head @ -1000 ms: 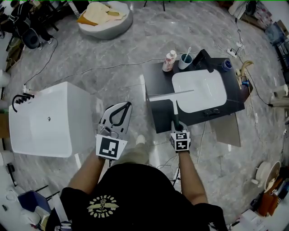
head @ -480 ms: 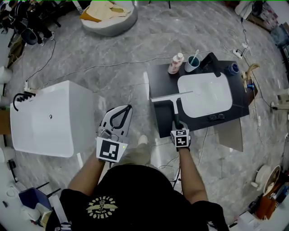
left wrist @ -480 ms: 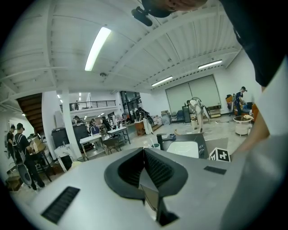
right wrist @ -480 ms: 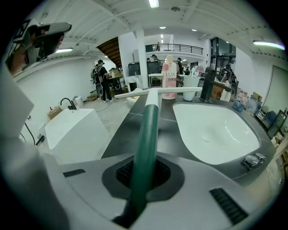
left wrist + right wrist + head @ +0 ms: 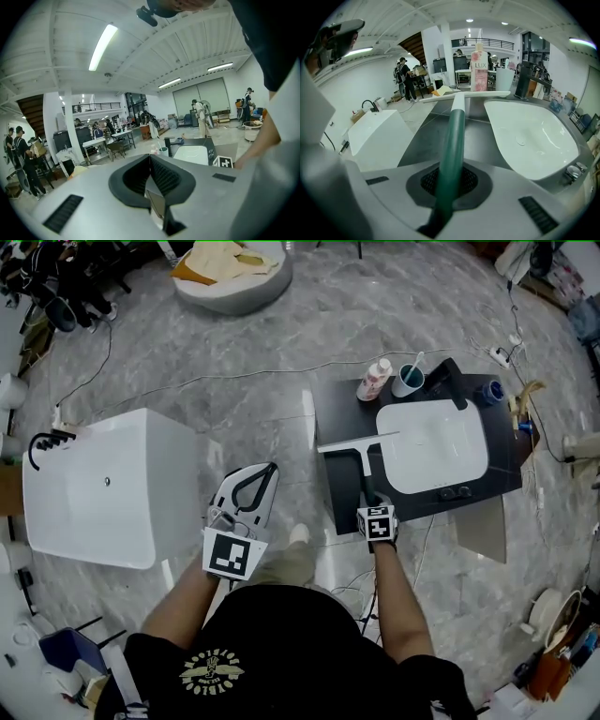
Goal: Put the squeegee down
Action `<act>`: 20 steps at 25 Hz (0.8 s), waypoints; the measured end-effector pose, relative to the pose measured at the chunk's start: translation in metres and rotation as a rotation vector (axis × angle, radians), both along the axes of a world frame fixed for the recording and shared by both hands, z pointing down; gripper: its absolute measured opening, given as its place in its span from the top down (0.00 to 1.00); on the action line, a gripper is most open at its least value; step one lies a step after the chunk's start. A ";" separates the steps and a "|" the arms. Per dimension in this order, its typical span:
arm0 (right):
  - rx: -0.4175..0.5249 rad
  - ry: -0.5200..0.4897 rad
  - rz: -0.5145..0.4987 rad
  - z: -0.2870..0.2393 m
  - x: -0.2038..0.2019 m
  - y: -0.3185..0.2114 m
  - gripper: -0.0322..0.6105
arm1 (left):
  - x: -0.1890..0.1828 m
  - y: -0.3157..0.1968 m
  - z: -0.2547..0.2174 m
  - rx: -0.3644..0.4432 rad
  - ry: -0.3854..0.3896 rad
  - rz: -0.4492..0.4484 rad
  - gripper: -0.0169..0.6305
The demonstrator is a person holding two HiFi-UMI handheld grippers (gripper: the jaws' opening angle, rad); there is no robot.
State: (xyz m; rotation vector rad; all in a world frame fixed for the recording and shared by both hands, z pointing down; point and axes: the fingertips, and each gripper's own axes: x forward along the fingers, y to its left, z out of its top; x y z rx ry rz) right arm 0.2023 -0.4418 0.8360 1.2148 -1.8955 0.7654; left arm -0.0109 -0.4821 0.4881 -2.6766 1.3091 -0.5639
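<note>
Gripping the squeegee (image 5: 359,442) by its green handle, the right gripper (image 5: 368,502) has jaws clamped, blade above the table (image 5: 336,486) beside the basin (image 5: 436,448). The left gripper (image 5: 268,469) has jaws together, empty.

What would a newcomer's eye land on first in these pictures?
First comes the green-handled squeegee, clamped in the right gripper and reaching over the dark counter beside the white basin. Next is the left gripper, shut and empty, held above the floor near the big white tub at the left of the head view.
</note>
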 end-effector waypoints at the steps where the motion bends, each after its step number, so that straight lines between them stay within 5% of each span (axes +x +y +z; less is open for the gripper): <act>1: -0.014 -0.014 0.010 0.001 0.000 -0.001 0.91 | 0.000 -0.001 0.001 -0.003 0.003 0.001 0.94; 10: -0.210 0.003 0.000 0.010 0.001 -0.003 0.90 | 0.009 -0.011 -0.006 0.004 0.043 0.027 0.94; 20: -0.211 -0.021 -0.019 0.008 -0.007 0.003 0.89 | 0.004 -0.016 -0.030 0.044 0.096 0.035 0.94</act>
